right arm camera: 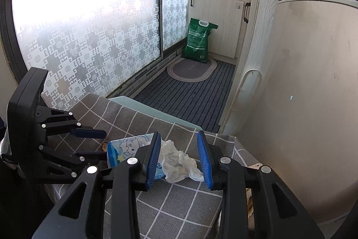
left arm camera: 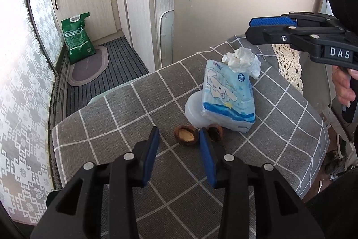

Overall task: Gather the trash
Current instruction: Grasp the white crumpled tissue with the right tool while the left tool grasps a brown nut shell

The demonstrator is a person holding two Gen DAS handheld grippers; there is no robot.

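Nearest the left wrist lens, the left gripper (left arm camera: 179,138) stands with jaws spread and empty over the grey checked cloth (left arm camera: 116,113). A cracked nut shell (left arm camera: 186,135) lies between its fingertips at about twelve o'clock, a second shell half (left arm camera: 215,132) just past the right-hand pad at one o'clock. Beyond them sits a white lid (left arm camera: 194,109) under the blue tissue pack (left arm camera: 228,95). The crumpled tissue (right arm camera: 179,160) rests against that pack's far end, bracketed by the right gripper (right arm camera: 180,158), jaws wide, holding nothing. Judging by reach, each gripper is nearest its own piece: the right one need only close across the wad.
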